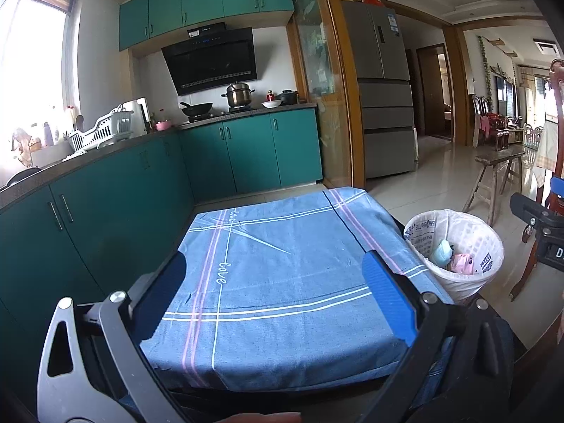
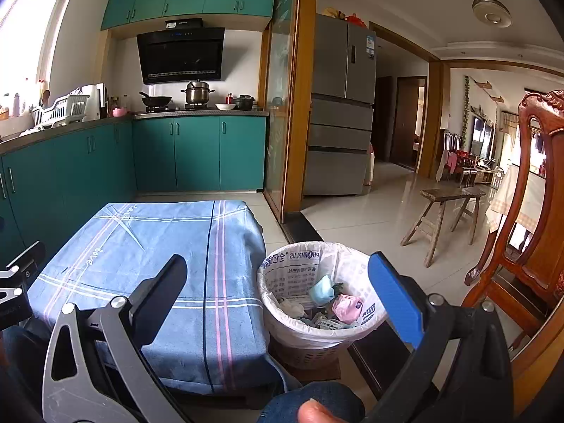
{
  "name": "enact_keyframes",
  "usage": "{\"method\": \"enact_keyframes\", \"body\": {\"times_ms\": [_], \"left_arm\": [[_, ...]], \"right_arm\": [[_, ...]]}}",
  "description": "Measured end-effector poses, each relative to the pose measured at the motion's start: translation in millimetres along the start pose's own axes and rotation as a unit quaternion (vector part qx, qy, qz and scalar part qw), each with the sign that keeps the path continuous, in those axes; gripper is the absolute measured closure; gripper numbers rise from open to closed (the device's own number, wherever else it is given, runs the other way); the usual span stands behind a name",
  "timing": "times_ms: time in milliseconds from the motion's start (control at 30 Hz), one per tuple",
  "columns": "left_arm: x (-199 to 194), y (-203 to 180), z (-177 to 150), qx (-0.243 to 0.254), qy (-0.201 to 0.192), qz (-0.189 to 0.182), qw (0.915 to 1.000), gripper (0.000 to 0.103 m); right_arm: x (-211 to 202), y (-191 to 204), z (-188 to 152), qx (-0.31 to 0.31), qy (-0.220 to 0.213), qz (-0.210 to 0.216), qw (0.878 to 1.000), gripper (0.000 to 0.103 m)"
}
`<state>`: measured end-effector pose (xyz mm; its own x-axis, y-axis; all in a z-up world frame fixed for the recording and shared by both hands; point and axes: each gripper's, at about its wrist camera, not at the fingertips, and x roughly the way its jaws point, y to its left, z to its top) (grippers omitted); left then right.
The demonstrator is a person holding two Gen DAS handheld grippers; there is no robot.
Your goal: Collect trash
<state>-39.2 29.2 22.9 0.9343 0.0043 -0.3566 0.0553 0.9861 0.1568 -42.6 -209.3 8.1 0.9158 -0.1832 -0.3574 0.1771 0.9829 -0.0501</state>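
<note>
A white basket bin lined with a printed white bag stands on the floor to the right of a low table under a blue cloth. Inside it lie a crumpled light-blue mask, a pink mask and other scraps. My right gripper hangs open over the table's right edge and the bin, holding nothing. My left gripper is open above the blue cloth, also with nothing between its fingers. The bin shows at the right of the left wrist view, near the other gripper's body.
Teal kitchen cabinets run along the left and back. A carved wooden chair stands close on the right. A wooden bench sits on the tiled floor beyond the bin. A person's knee in jeans and a fingertip show at the bottom edge.
</note>
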Motion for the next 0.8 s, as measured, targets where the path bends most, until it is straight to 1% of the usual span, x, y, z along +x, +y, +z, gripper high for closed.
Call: {"method": "enact_keyframes", "body": {"times_ms": [233, 800], "left_arm": [[-7.2, -0.3, 1.5, 0.002, -0.007, -0.008, 0.9999, 0.003], [-9.8, -0.5, 0.3, 0.002, -0.002, -0.010, 0.9999, 0.003]], "right_arm": [[-3.1, 0.4, 1.0, -0.003, -0.001, 0.000, 1.000, 0.003], [-1.9, -0.1, 1.2, 0.000, 0.003, -0.002, 1.000, 0.003]]}}
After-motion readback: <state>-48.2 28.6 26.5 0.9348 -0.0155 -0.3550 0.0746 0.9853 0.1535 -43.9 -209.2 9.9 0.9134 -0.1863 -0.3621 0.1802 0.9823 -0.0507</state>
